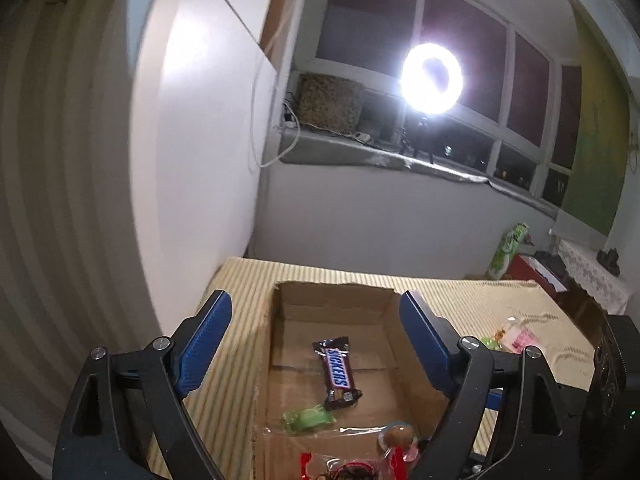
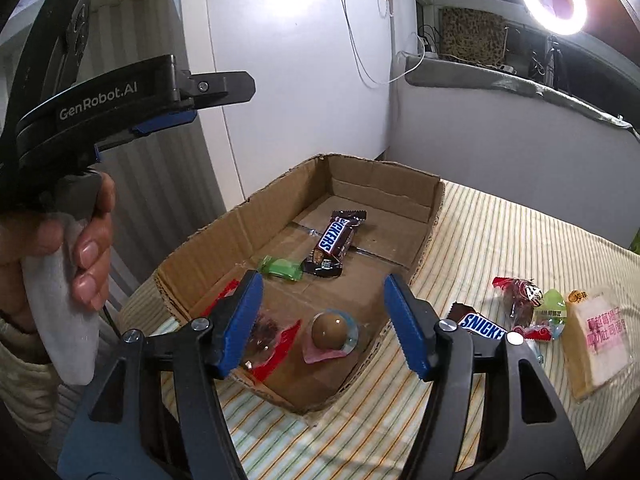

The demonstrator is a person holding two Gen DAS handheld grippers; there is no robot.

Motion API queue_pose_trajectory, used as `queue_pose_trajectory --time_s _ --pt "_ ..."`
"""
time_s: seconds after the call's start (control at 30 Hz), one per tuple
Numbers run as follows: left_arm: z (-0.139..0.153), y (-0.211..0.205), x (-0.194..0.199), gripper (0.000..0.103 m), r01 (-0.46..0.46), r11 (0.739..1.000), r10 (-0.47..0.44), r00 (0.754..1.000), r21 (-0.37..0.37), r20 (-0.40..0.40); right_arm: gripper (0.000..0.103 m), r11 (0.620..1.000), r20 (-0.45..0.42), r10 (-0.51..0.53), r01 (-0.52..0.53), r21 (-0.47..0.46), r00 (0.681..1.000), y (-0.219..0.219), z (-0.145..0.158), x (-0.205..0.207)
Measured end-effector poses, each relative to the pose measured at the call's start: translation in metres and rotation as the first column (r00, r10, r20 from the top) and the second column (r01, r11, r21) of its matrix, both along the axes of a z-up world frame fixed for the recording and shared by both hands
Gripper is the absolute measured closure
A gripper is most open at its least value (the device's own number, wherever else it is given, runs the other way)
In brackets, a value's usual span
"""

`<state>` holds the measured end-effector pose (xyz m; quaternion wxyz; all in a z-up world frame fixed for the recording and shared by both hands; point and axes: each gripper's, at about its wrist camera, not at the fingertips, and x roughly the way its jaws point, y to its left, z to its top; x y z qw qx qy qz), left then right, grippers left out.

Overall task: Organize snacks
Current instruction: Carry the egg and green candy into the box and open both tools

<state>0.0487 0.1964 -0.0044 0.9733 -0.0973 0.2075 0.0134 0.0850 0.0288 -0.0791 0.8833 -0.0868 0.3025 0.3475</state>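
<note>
A shallow cardboard box sits on the striped cloth of the bench, and the sorting looks roughly half done. Four snacks already lie inside it: a Snickers bar toward the far end, a green wrapped candy just near of it, a brown ball in a clear pink-edged cup at the near end, and a red-edged clear packet to its left.

Left to move is a small cluster on the cloth to the right of the box: a second Snickers bar, a dark red-wrapped sweet, a green jelly cup and a flat pale packet with pink print, lying close together and partly touching.

The right gripper hangs over the near end of the box, its jaws spread about halfway; the brown ball lies below the gap, and the pads press on nothing. The left gripper is held over the box too, its jaws spread wide and empty, with the first Snickers bar in view on the box floor beneath.

In the right wrist view, the person's hand wraps the left gripper's handle.
</note>
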Motion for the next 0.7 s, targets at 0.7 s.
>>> queue_pose_trajectory --time_s 0.7 --pt "0.020 -0.026 -0.026 0.017 -0.013 0.998 0.011 1.000 0.060 0.026 0.036 0.994 0.019 -0.058 0.056 0.089 0.998 -0.040 0.012 -0.019"
